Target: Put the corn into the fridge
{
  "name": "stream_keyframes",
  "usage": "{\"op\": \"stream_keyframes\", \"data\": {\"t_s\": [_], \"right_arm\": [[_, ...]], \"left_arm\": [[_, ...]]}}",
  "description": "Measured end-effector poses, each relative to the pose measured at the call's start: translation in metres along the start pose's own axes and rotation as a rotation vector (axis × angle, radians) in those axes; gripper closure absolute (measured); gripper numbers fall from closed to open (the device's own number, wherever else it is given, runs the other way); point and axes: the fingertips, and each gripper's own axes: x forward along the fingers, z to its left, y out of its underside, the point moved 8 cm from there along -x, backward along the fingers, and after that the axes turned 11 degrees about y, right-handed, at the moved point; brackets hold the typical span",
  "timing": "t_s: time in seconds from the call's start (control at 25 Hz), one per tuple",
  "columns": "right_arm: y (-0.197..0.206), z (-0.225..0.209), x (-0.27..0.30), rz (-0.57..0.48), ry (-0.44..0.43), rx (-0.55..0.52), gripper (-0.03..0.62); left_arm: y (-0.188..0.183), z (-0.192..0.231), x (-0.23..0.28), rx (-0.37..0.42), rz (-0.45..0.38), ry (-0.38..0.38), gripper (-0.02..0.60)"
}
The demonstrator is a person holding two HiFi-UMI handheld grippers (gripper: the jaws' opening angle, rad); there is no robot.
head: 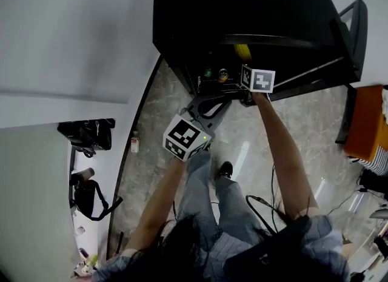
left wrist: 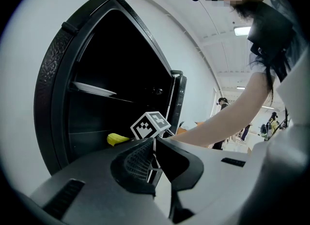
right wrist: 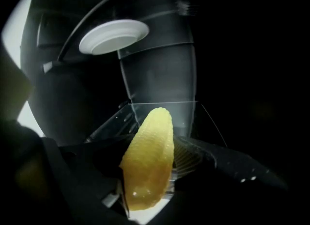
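The left gripper [left wrist: 154, 145], jaws pressed together on nothing, sits outside the black open-doored fridge [left wrist: 58, 98]. Only the right gripper view shows the right gripper [right wrist: 151, 168] clamped on the yellow corn cob [right wrist: 149, 142], inside the fridge. Beyond, a white round plate [right wrist: 114, 36] rests on the upper shelf.

The corn [right wrist: 147, 161] looks glossy and bumpy, the fridge rim [left wrist: 51, 79] pebbled, the floor [head: 144, 156] polished stone.
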Motion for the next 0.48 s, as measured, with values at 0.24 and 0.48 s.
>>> {"op": "stream_keyframes", "data": {"t_s": [0.24, 0.48], "right_arm": [[-0.01, 0.001, 0.016, 0.018, 0.014, -0.082, 0.339], [-0.005, -0.006, 0.028, 0.047, 0.04, -0.083, 0.339]], "left_arm": [[0.009, 0.0, -0.004, -0.006, 0.016, -0.004, 0.574], [0.018, 0.001, -0.008, -0.016, 0.032, -0.011, 0.574]]}}
